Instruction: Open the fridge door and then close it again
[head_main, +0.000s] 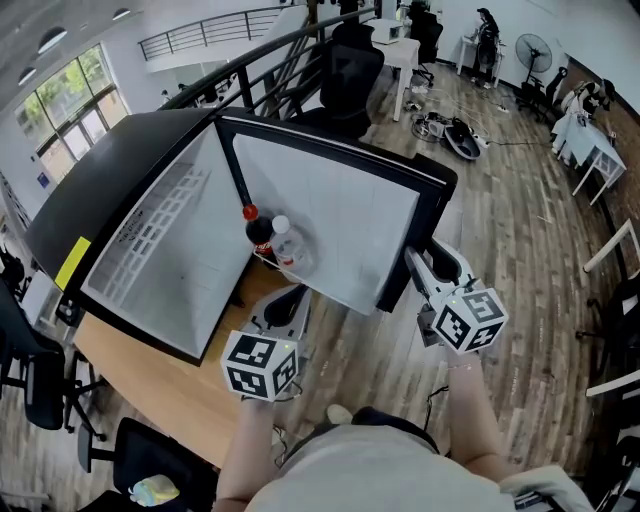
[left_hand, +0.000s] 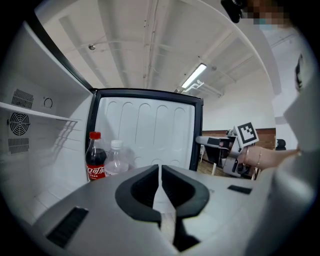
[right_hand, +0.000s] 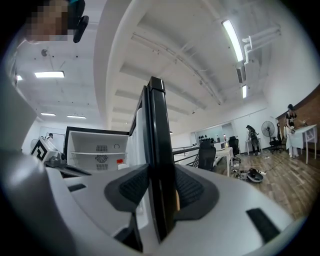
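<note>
Pinching the fridge door (right_hand: 157, 125) edge-on with my right tool (right_hand: 161, 190), left tool (left_hand: 160, 186) pressed together empty, I should swing smoothly, untwisted.

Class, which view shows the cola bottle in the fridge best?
The left gripper view: the cola bottle stands side-on, label and red cap clear. The head view shows the bottle small from above; the right gripper view gives only a red speck.

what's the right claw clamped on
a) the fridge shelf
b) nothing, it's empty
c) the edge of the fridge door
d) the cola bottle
c: in the right gripper view the right claw has a pad pressed on each side of the fridge door, at its black edge.
</note>
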